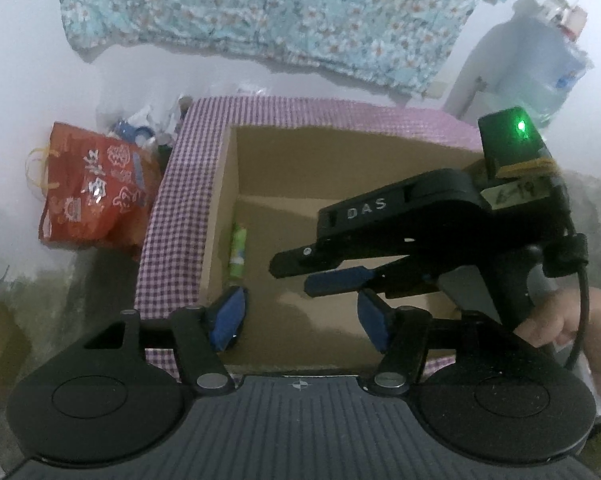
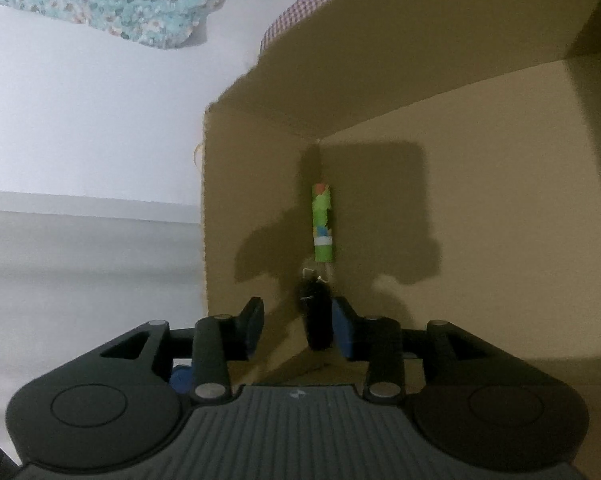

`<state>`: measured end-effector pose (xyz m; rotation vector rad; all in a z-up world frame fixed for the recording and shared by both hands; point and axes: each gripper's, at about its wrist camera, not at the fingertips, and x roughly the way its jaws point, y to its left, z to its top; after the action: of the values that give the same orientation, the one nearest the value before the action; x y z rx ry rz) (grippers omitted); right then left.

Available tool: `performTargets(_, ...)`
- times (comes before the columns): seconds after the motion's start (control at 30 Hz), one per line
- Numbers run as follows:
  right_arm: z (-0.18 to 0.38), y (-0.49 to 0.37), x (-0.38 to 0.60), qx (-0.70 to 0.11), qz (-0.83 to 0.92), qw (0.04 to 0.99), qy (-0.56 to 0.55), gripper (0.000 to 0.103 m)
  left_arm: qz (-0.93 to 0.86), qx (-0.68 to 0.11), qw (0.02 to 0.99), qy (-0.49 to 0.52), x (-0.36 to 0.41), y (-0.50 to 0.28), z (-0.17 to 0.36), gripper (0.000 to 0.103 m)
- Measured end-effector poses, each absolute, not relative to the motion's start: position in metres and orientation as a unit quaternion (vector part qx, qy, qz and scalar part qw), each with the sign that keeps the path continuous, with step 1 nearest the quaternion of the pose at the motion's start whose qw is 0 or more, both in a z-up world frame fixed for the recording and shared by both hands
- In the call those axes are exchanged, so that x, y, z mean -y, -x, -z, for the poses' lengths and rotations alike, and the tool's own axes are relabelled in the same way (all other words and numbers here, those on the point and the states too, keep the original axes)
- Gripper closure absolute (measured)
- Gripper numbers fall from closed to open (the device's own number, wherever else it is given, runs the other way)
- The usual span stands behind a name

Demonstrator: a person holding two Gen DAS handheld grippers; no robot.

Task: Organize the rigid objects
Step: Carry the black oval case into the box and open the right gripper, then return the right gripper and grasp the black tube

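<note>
Right claw [image 2: 296, 324] is hanging open inside the cardboard box [image 2: 480, 200], a dark object [image 2: 318, 316] between its fingers, green tube [image 2: 322, 224] lying lengthwise straight ahead. Left claw [image 1: 300, 316] is open too, farther back.

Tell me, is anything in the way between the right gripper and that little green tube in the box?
Yes. A small black object sits just in front of the right hand-held gripper, close beside one finger, directly between it and the green tube lying on the cardboard box floor.
</note>
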<state>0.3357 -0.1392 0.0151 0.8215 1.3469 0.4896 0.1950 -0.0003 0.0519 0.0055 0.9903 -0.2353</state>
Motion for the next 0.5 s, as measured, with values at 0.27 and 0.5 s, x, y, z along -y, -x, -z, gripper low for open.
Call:
performTargets(0.27,-0.074,-0.275,0.187,-0.534,-0.250,0.713,-0.380,0.063,0.149,-0.433,0.889,0.021,-0.004,-0.152,-0.085,0.038)
performTargets(0.5,-0.105,-0.175,0.251,-0.459,-0.240,0.759,-0.394,0.058,0.200,-0.436,0.876,0.042,-0.002,-0.110,-0.079,0.035)
